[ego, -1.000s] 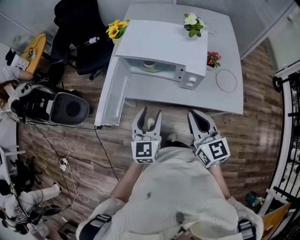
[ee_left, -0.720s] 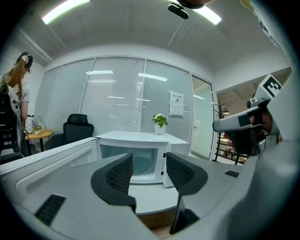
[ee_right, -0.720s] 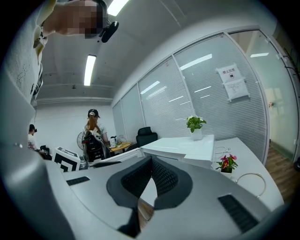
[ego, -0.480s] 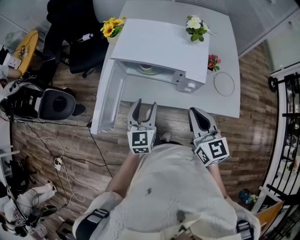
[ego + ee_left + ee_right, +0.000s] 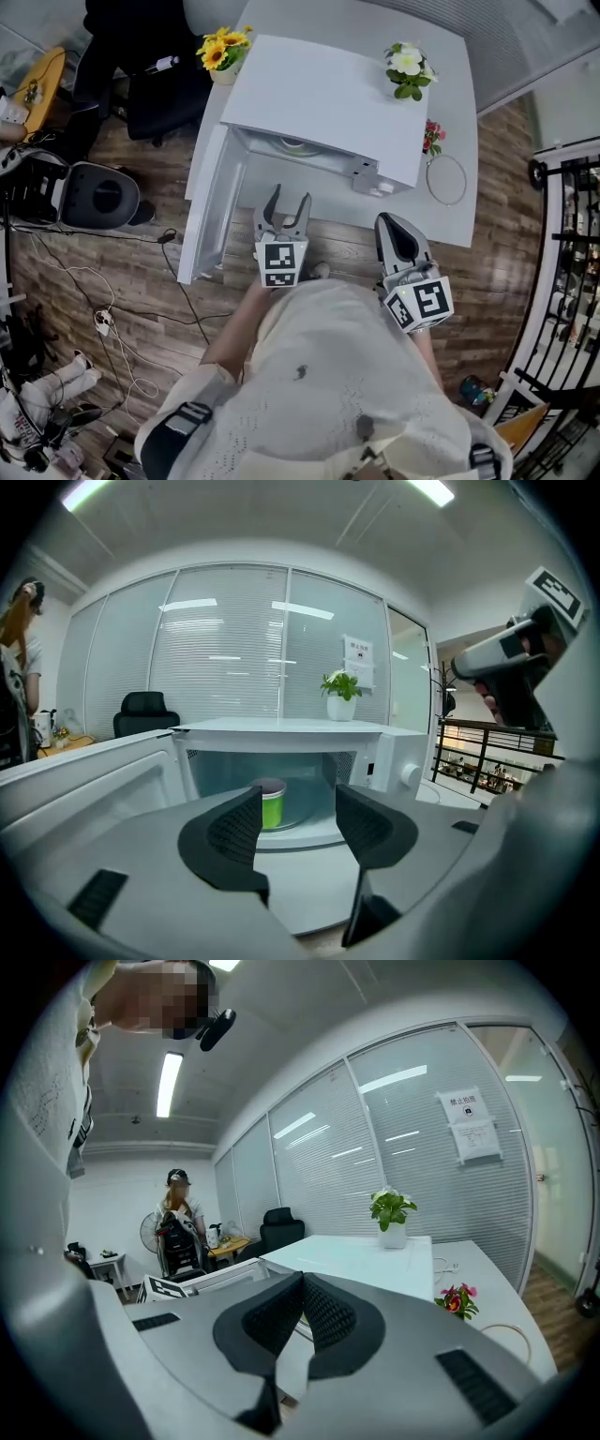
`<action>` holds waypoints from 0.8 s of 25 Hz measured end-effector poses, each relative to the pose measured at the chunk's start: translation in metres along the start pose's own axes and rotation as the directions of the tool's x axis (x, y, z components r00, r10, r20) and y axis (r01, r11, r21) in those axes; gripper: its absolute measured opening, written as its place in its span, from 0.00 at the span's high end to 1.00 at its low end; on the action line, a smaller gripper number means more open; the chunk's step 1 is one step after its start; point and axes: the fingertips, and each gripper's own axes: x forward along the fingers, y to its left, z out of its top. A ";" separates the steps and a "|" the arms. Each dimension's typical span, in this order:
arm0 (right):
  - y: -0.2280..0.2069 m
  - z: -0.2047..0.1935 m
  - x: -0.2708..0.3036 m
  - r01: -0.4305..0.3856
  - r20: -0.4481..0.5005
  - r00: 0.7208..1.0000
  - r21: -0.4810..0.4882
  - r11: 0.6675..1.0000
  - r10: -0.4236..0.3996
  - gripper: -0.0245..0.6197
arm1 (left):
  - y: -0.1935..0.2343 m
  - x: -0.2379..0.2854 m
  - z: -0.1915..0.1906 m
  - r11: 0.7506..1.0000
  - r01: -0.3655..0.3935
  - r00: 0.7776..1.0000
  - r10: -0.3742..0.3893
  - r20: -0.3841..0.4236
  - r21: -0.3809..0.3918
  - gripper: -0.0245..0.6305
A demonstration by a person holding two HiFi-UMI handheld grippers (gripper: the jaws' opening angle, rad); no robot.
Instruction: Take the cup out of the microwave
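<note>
A white microwave (image 5: pixel 323 98) stands on the white table (image 5: pixel 441 216) with its door (image 5: pixel 208 211) swung open to the left. Inside, on the turntable, is a green cup (image 5: pixel 272 804) with a dark lid, its top just showing in the head view (image 5: pixel 292 143). My left gripper (image 5: pixel 291 199) hangs in front of the open cavity, short of the cup. Its jaws are opening and nothing is between them (image 5: pixel 298 801); the cup shows beyond the gap. My right gripper (image 5: pixel 394 230) hovers at the table's near edge, right of the microwave, its jaws shut and empty (image 5: pixel 302 1283).
On the table are a pot of yellow flowers (image 5: pixel 223 49) at the back left, a white-flowered plant (image 5: pixel 408 64) behind the microwave, red flowers (image 5: pixel 431 136) and a looped cable (image 5: pixel 447 178) to its right. A black chair (image 5: pixel 141 56) and cables crowd the left floor.
Both grippers have moved forward toward the microwave, the left one further and lower. The left jaws have spread wider. The right jaws stay shut.
</note>
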 end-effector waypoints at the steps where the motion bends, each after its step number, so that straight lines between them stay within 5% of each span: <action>1: -0.001 0.001 0.004 0.004 -0.003 1.000 0.000 1.000 -0.004 0.95 | 0.003 0.005 -0.003 1.000 0.002 1.000 -0.002 -0.008 0.001 0.59; 20: -0.032 0.011 0.051 0.129 -0.028 0.991 0.021 0.991 -0.128 0.95 | 0.051 0.104 -0.044 0.999 0.033 0.991 -0.034 -0.126 -0.010 0.51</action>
